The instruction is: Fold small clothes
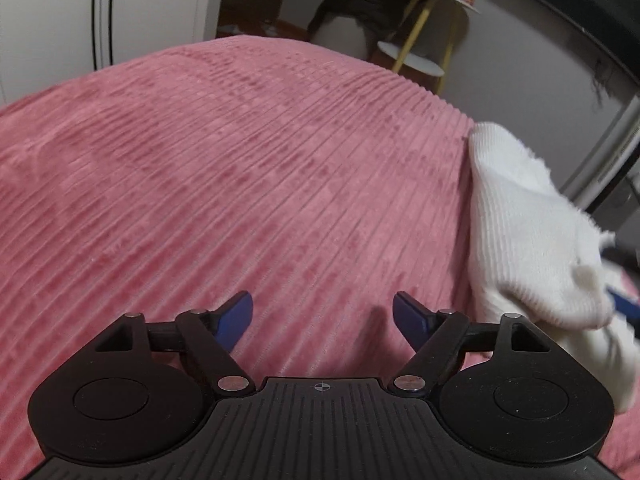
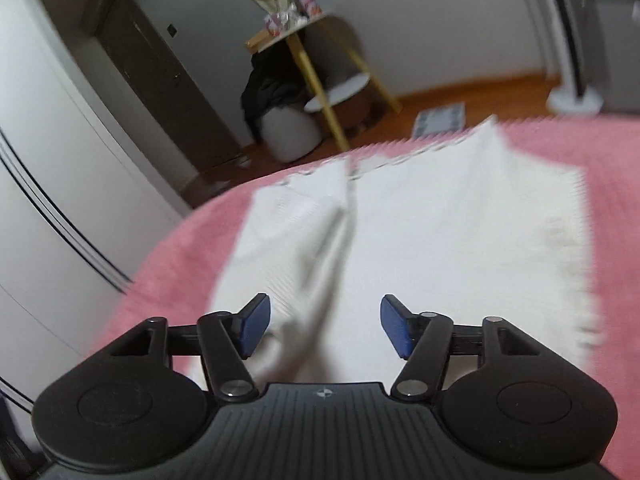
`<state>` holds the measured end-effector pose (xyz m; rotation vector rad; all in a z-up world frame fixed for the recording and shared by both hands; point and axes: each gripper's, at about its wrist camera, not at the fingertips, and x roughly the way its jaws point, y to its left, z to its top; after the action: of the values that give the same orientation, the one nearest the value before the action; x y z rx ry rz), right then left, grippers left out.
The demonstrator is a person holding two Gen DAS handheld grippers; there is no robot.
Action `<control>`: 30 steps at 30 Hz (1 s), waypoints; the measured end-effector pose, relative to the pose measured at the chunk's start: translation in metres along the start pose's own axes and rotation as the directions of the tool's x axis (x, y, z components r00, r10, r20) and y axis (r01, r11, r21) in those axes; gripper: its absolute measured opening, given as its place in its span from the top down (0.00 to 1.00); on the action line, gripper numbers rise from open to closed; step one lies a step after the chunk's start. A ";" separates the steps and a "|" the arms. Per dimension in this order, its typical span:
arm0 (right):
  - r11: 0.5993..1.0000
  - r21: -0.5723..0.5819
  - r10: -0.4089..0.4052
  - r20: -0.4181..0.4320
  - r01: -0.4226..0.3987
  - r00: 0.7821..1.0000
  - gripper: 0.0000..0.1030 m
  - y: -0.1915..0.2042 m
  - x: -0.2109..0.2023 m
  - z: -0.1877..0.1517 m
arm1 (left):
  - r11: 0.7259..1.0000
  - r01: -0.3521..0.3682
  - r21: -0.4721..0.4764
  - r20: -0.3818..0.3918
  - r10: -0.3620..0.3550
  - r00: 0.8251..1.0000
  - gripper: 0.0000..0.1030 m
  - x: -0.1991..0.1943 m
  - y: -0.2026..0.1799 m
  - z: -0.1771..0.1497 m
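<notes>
The white knit garment [image 2: 420, 240] is lying on the pink ribbed bedspread [image 1: 240, 160], spread mostly flat in the right wrist view, with a raised fold running up its left part and its far edge reaching toward the edge of the bed. The right gripper [image 2: 324, 326] is hovering just over the near part of the cloth, its jaws standing apart with nothing pinched between them. The left gripper [image 1: 323, 316] is sitting over bare bedspread, jaws likewise spread and empty, while the garment is showing at the right of its view (bunched there, with a frayed-looking edge). The risks from here, as I judge them: jaws closing on this soft cover may be catching bedspread along with the knit, and a pinch through the raised fold could be dragging layers unevenly, leaving the next fold crooked.
</notes>
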<state>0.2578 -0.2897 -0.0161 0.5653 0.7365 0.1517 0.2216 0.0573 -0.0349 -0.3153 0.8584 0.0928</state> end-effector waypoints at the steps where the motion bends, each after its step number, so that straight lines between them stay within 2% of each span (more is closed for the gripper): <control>1: 1.000 0.023 0.013 -0.030 -0.013 0.999 0.37 0.000 0.013 0.006 | 1.000 -0.009 0.011 0.001 0.009 1.000 0.19 0.003 -0.001 -0.001; 4: 0.998 0.069 0.019 -0.105 -0.011 0.994 0.39 0.000 0.048 0.015 | 1.000 -0.009 0.027 0.007 0.008 1.000 0.17 0.008 -0.003 -0.003; 6: 0.999 0.049 0.011 -0.110 -0.006 0.994 0.50 0.005 0.061 0.015 | 0.999 -0.012 0.041 0.011 0.012 1.000 0.16 0.009 -0.003 -0.006; 10: 0.993 -0.109 -0.047 -0.077 0.038 0.996 0.84 0.024 0.061 0.009 | 0.999 -0.010 0.040 0.013 0.009 1.000 0.15 0.009 -0.002 -0.006; 13: 0.961 -0.251 -0.119 -0.013 0.112 0.993 0.88 0.042 0.052 0.004 | 0.999 -0.007 0.040 0.012 0.007 1.000 0.15 0.008 -0.002 -0.007; 16: 0.901 -0.389 -0.165 0.101 0.191 0.981 0.89 0.065 0.032 0.001 | 1.000 -0.005 0.029 0.012 0.005 1.000 0.15 0.006 0.000 -0.006; 18: 0.856 -0.448 -0.187 0.198 0.259 0.962 0.89 0.074 0.015 -0.001 | 1.000 -0.001 0.015 0.015 0.001 1.000 0.15 0.004 0.001 -0.006; 19: 0.827 -0.470 -0.210 0.253 0.309 0.944 0.89 0.078 0.006 -0.002 | 1.000 0.004 0.009 0.018 -0.004 1.000 0.15 0.003 0.001 -0.005; 22: 0.701 -0.525 -0.299 0.399 0.483 0.867 0.89 0.074 -0.015 -0.013 | 1.000 0.018 0.022 0.021 -0.019 1.000 0.15 0.001 -0.003 -0.007; 23: 0.681 -0.522 -0.328 0.409 0.513 0.852 0.88 0.066 -0.018 -0.015 | 0.999 0.018 0.036 0.023 -0.019 1.000 0.15 0.001 -0.006 -0.008; 25: 0.694 -0.487 -0.387 0.369 0.531 0.845 0.87 0.041 -0.018 -0.015 | 0.998 0.024 0.063 0.029 -0.026 0.999 0.15 0.000 -0.013 -0.011; 26: 0.713 -0.470 -0.417 0.312 0.520 0.854 0.86 0.027 -0.013 -0.015 | 0.997 0.032 0.076 0.030 -0.035 0.999 0.15 -0.001 -0.017 -0.013; 28: 0.787 -0.387 -0.445 0.183 0.480 0.877 0.82 -0.003 -0.007 -0.012 | 0.994 0.049 0.101 0.037 -0.053 0.998 0.15 -0.003 -0.023 -0.016; 30: 0.869 -0.267 -0.384 0.170 0.418 0.908 0.81 -0.020 -0.024 -0.008 | 0.991 0.066 0.118 0.041 -0.071 0.997 0.15 -0.003 -0.028 -0.018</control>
<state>0.2335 -0.3109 -0.0178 0.1211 0.6918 -0.1562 0.2123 0.0256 -0.0366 -0.2319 0.8043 -0.0147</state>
